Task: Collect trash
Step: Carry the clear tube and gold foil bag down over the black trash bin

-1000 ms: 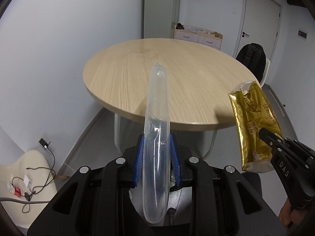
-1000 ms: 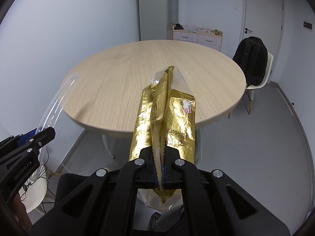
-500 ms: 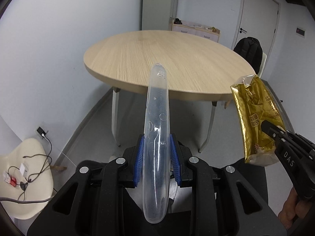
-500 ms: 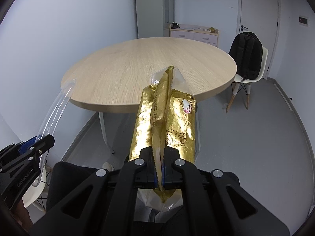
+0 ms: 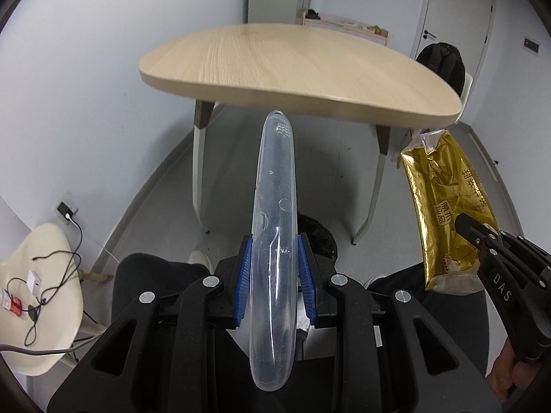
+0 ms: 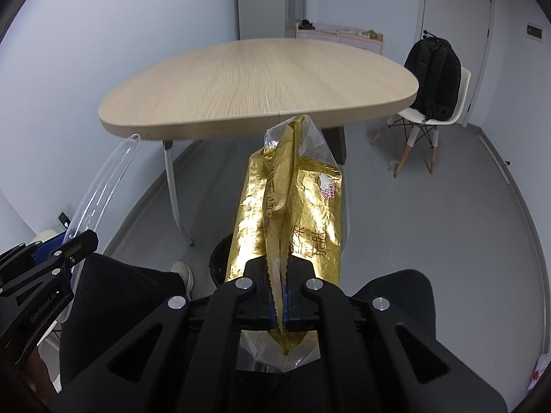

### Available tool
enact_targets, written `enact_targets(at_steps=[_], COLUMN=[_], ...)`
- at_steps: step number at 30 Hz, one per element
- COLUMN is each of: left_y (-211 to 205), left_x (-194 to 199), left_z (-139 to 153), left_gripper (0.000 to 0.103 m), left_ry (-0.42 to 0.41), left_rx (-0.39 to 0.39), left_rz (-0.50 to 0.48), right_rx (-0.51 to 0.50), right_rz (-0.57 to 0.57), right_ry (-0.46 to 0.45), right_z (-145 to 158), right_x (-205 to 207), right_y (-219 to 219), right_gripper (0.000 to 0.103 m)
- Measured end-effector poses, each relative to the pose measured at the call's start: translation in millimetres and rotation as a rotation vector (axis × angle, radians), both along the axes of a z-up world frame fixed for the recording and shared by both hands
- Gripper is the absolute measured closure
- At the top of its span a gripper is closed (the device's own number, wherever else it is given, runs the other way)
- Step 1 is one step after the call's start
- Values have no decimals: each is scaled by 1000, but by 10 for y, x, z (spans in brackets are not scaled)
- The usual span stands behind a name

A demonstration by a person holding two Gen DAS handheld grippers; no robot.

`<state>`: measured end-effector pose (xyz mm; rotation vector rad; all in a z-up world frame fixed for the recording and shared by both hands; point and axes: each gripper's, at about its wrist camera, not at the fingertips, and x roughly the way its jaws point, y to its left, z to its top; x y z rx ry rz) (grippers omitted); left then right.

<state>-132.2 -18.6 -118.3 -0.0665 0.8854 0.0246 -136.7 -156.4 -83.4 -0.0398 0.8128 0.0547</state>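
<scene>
**Both grippers loaded, held low before the round table**

The round wooden table [image 5: 299, 65] fills the upper middle of both views, its top seen almost edge-on and its far legs partly hidden behind the held trash; beyond it a low cabinet [image 6: 339, 36] stands against the wall, what lies on it too small to tell; a black backpack [image 6: 434, 79] sits on a white chair [image 6: 418, 120] to the right; at the left a pale seat [image 5: 38, 296] carries tangled cables; a dark round bin [image 6: 218, 263] on the floor shows only in part behind the bag, and its contents cannot be made out; the person's dark-clad legs cover much of the floor below. The left gripper [image 5: 274, 275] is clamped with its blue pads against the sides of a long clear plastic shell [image 5: 275, 234], which juts forward and up toward the table edge. The right gripper [image 6: 278, 296] is pinched tight on the seam of a crumpled gold foil bag [image 6: 310, 220], held upright above the bin's near side.
</scene>
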Motion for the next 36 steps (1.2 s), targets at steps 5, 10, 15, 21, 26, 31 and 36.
enact_targets(at_steps=[5,10,15,21,26,31,36], left_y=[38,53,30,76,71,154,240], left_x=[101,261,457,801,1093,1400,1671], left_z=[-238,-487,-702,-997,-1334,-1651,-1887], left_gripper=[78,78,78,78,78,78,78], left_ry=[41,86,123,167,211,249,276], left_rx=[-14,-39,-39,-50,-54,-66,-83], left_rz=[9,8,8,12,1,8,18], right_rx=[1,3,5,11,19,13,16], right_rz=[6,7,10,9,23,29,53], right_ry=[28,67,106,167,212,252,290], right_z=[-217,-470,-676,-976,-1238,-1544,-1860], right_x=[75,204,369,710,1028,1396,1696], right_y=[-18,-34,-24,-22,16,87,196], right_gripper=[102,102,102,102,102,102,102])
